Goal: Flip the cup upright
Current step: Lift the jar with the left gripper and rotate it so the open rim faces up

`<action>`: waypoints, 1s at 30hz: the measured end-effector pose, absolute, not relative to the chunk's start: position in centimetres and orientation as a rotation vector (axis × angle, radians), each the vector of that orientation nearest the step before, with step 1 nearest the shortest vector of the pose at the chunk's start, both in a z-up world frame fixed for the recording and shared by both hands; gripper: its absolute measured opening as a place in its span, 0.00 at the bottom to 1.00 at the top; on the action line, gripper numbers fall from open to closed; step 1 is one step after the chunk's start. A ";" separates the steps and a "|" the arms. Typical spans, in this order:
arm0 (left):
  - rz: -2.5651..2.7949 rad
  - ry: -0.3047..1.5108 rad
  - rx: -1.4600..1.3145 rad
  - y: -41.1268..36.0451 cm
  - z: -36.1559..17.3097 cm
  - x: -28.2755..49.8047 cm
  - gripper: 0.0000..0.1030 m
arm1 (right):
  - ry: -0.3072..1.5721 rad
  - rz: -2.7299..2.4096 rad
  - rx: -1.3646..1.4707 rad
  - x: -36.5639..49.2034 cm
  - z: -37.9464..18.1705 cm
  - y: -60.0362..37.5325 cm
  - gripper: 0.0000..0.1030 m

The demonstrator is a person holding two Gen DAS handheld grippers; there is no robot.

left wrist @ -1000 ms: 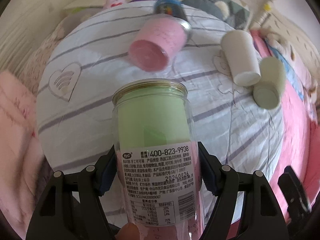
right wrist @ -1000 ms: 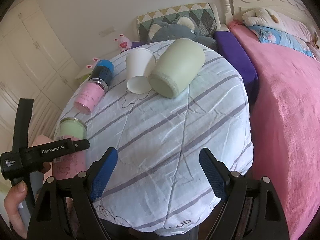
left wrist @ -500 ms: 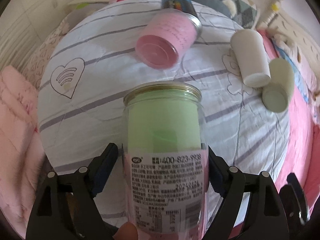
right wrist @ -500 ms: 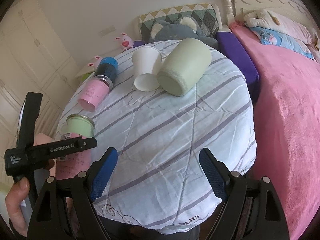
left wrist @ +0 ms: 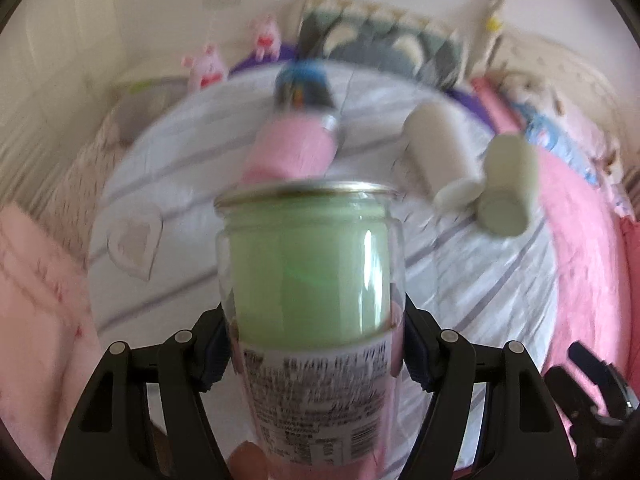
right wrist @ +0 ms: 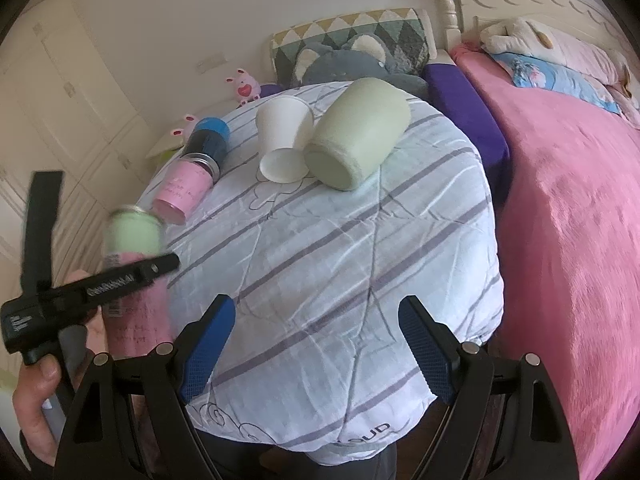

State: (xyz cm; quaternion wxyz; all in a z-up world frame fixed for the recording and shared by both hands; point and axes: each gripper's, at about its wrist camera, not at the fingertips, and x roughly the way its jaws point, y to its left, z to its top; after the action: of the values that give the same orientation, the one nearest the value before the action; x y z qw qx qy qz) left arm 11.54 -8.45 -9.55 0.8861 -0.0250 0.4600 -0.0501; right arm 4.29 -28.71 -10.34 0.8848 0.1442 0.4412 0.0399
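My left gripper (left wrist: 316,344) is shut on a clear plastic cup with green lining and a printed label (left wrist: 310,276), held above the near left edge of the round table; its metal rim points away from the camera. It also shows blurred in the right wrist view (right wrist: 130,236). My right gripper (right wrist: 316,344) is open and empty over the table's near edge. On the table lie a pink cup (right wrist: 182,192), a blue cup (right wrist: 208,138), a white paper cup (right wrist: 282,136) and a pale green cup (right wrist: 360,140), all on their sides.
The round table (right wrist: 340,264) has a white cover with grey stripes. A bed with a pink blanket (right wrist: 568,208) stands to the right. Plush toys and a patterned pillow (right wrist: 352,40) sit behind the table. White cupboards (right wrist: 52,88) stand at the left.
My left gripper has tilted up and lifted with the green cup, so the view now takes in the wall and is blurred. The right gripper has stayed almost still and open.
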 end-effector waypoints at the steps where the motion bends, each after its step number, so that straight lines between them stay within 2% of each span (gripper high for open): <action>1: -0.112 0.909 -0.045 -8.5 -8.9 11.4 0.69 | 0.917 0.082 0.301 4.2 -10.3 -28.7 0.83; 6: -0.173 0.797 -0.032 -8.9 -8.3 11.4 0.69 | 0.916 0.067 0.296 3.5 -10.0 -28.6 0.83; 10: -0.193 0.810 -0.015 -8.7 -9.5 11.4 0.69 | 0.918 0.054 0.289 3.2 -9.9 -28.4 0.83; 16: -0.208 0.801 0.012 -8.7 -7.3 10.3 0.68 | 0.908 0.059 0.280 3.0 -9.5 -27.8 0.83; 22: -0.203 0.883 0.034 -8.3 -6.7 10.1 0.68 | 0.900 0.070 0.273 2.7 -9.3 -27.0 0.83; 30: -0.200 0.885 0.107 -9.9 -9.8 10.2 0.69 | 0.892 0.048 0.286 1.9 -9.1 -27.3 0.83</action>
State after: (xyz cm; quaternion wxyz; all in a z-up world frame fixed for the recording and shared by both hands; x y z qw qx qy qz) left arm 10.20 -9.87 -9.79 0.8975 0.0516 0.4273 -0.0964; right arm 1.87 -27.33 -9.11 0.8921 0.1378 0.4296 0.0230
